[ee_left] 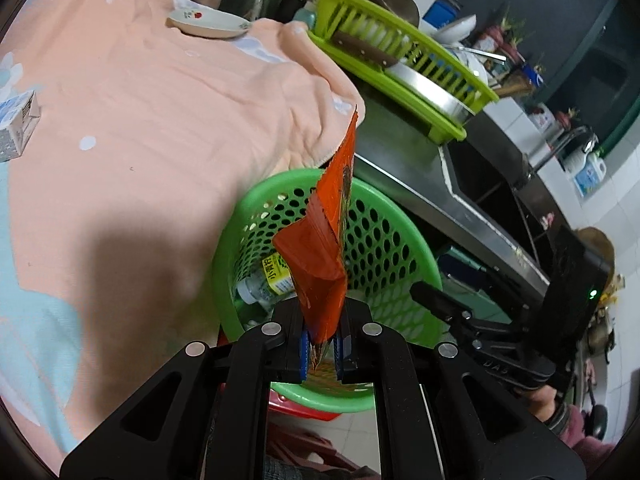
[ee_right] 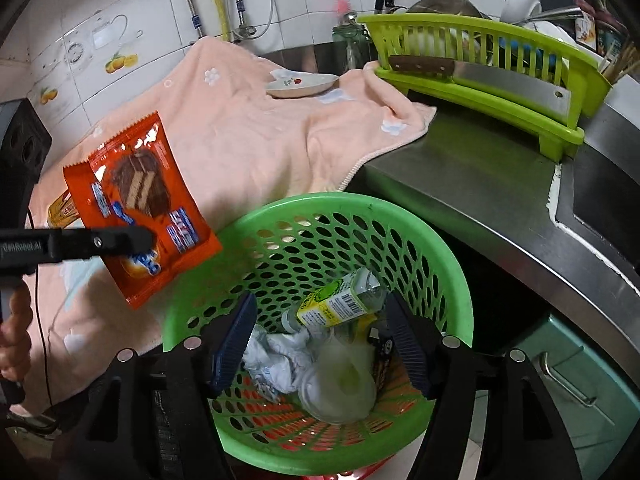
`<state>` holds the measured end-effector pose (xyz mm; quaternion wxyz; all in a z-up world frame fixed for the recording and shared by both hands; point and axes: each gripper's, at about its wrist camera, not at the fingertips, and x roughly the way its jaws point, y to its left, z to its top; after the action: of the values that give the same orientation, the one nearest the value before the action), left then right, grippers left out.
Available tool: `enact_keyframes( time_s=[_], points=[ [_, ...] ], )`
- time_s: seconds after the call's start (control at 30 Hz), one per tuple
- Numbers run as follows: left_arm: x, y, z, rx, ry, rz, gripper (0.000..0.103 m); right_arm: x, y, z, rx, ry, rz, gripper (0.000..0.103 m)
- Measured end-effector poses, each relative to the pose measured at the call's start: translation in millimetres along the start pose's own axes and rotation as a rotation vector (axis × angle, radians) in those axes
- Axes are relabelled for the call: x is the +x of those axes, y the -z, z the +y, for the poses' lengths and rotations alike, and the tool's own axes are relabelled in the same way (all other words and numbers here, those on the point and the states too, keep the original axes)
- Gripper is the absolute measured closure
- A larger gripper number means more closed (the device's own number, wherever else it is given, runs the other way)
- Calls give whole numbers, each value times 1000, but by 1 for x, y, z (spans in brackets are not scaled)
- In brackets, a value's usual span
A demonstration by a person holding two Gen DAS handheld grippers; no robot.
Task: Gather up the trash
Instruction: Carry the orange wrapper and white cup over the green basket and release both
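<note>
My left gripper [ee_left: 323,354] is shut on an orange snack wrapper [ee_left: 324,248] and holds it upright over the near rim of the green perforated basket [ee_left: 396,236]. The right wrist view shows the same wrapper [ee_right: 140,208] pinched in the left gripper [ee_right: 146,240], left of the basket [ee_right: 436,240]. My right gripper [ee_right: 324,346] is open and empty, its fingers inside the basket mouth. The basket holds a small plastic bottle with a yellow label [ee_right: 340,304], crumpled white paper [ee_right: 276,360] and a clear plastic lid [ee_right: 340,384].
A peach towel [ee_left: 160,120] covers the counter, with a small carton [ee_left: 16,124] and a saucer [ee_left: 208,24] on it. A lime dish rack [ee_right: 480,60] with a cleaver [ee_right: 500,80] stands behind. A steel sink [ee_left: 480,184] lies to the right.
</note>
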<state>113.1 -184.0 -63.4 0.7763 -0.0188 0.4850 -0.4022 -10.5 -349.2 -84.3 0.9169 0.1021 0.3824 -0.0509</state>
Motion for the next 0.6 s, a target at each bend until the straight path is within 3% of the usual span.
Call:
enact_keyframes(
  time_s=[0.23, 0.4, 0.6],
  points=[
    [5, 2, 0, 11, 6, 16, 90, -3, 0, 1, 6, -12, -8, 37],
    [6, 3, -1, 16, 8, 18, 64, -3, -2, 3, 5, -19, -13, 37],
    [0, 3, 3, 18, -9, 6, 63, -6, -4, 2, 4, -17, -19, 37]
  ],
)
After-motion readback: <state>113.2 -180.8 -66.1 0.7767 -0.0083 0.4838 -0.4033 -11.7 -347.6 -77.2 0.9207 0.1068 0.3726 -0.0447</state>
